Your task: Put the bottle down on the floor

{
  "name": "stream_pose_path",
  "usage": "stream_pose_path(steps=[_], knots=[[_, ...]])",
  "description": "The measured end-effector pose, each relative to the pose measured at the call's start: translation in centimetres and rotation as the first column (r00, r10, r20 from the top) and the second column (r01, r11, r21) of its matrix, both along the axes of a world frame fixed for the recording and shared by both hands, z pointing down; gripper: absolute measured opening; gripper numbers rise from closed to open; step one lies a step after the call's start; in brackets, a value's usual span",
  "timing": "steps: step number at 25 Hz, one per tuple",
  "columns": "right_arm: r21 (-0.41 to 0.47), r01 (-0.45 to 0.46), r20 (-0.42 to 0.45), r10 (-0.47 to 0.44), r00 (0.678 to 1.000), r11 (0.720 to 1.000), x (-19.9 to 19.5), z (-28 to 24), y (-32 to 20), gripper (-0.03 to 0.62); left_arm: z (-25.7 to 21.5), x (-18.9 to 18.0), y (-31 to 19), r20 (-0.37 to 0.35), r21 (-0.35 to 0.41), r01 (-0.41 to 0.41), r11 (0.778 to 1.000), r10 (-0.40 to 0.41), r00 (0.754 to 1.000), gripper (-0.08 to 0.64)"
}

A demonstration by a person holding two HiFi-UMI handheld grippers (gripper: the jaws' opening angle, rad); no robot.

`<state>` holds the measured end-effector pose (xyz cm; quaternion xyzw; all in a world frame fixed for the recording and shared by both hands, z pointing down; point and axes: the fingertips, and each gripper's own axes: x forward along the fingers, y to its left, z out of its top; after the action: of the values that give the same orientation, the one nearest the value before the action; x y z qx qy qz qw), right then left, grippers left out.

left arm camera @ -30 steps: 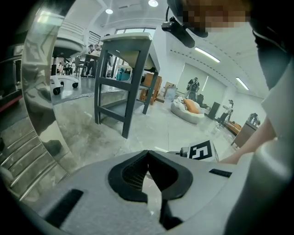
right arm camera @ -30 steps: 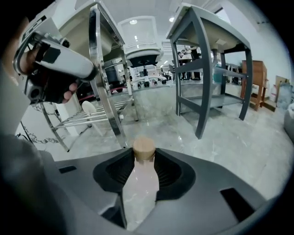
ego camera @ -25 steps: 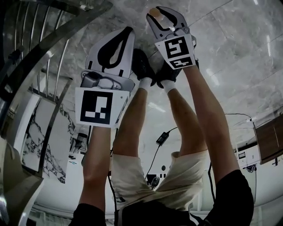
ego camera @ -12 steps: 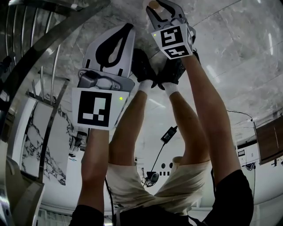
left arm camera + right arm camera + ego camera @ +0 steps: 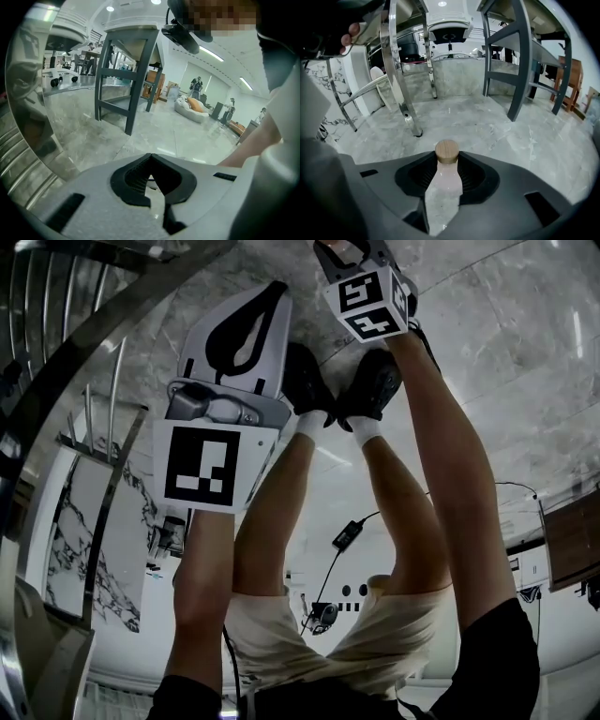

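**Grey marble floor, bottle clamped in the right gripper**

Low in the centre of the right gripper view, the pale translucent bottle with a round wooden stopper point(image 5: 443, 192) sits between the black ribbed pads of the right gripper point(image 5: 446, 161). The jaws are closed on its neck and shoulder. The stopper pokes out past the pads towards the middle of the frame, and the body runs back down to the bottom edge. Whether the bottle's base touches anything cannot be told.

Beyond the stopper lies the grey veined marble floor point(image 5: 497, 136). A shiny chrome chair leg point(image 5: 401, 93) stands at upper left, and the dark grey legs of a table point(image 5: 520, 70) at upper right.

In the head view, the right gripper point(image 5: 352, 251) is at the top edge with its black-and-white marker cube point(image 5: 367, 304) just below. The person's black shoes point(image 5: 305, 381) and white socks are just left of and below that cube.

The white left gripper point(image 5: 272, 298) is at upper left of that view, and its jaws meet at the tips with nothing in the loop. Its own view shows the same: the left gripper's black pads point(image 5: 133, 180) are drawn together, with only a sliver of floor visible through them. A dark-framed table point(image 5: 131, 70) stands beyond at upper centre.
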<state>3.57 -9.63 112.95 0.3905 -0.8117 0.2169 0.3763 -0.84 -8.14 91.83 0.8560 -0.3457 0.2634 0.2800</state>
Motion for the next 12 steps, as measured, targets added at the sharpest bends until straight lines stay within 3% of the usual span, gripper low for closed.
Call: stream_pose_path(steps=[12], knots=[[-0.026, 0.018, -0.056, -0.02, 0.998, 0.999, 0.8, 1.5, 0.6, 0.137, 0.4, 0.1, 0.5, -0.003, -0.006, -0.007, 1.0, 0.007, 1.0, 0.018]])
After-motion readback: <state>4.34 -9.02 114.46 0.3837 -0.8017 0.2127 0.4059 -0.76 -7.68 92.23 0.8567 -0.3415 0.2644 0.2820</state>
